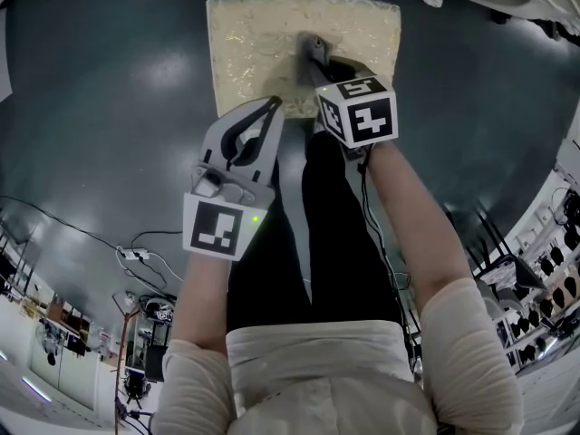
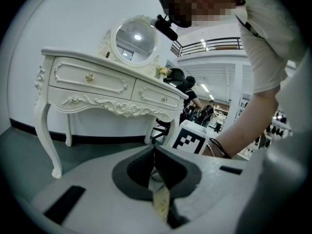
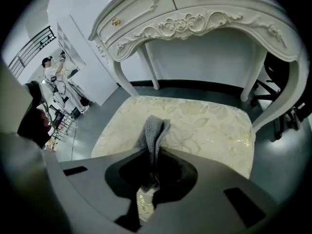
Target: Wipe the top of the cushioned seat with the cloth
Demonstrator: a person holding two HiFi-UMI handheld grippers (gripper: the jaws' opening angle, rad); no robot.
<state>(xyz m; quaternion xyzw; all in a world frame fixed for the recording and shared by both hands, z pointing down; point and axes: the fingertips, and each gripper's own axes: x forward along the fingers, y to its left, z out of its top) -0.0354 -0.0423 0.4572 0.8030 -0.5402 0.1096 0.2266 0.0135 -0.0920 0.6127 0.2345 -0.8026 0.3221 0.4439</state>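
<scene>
**Over the cushioned seat point(image 1: 245, 43), a cloth point(image 1: 313, 45) pinched in the right hand-held gripper point(image 1: 319, 63)**

From the head view, the right hand-held gripper hangs above the cream seat with the grey cloth bunched at its tips. The left hand-held gripper point(image 1: 274, 105) is at the seat's front edge. Left gripper view: its jaws are pressed together, gripping nothing, facing a white carved desk point(image 2: 97, 82). Right gripper view: the jaws clamp the cloth, which rises in a folded ridge over the floral-patterned cushion, below the desk.
</scene>
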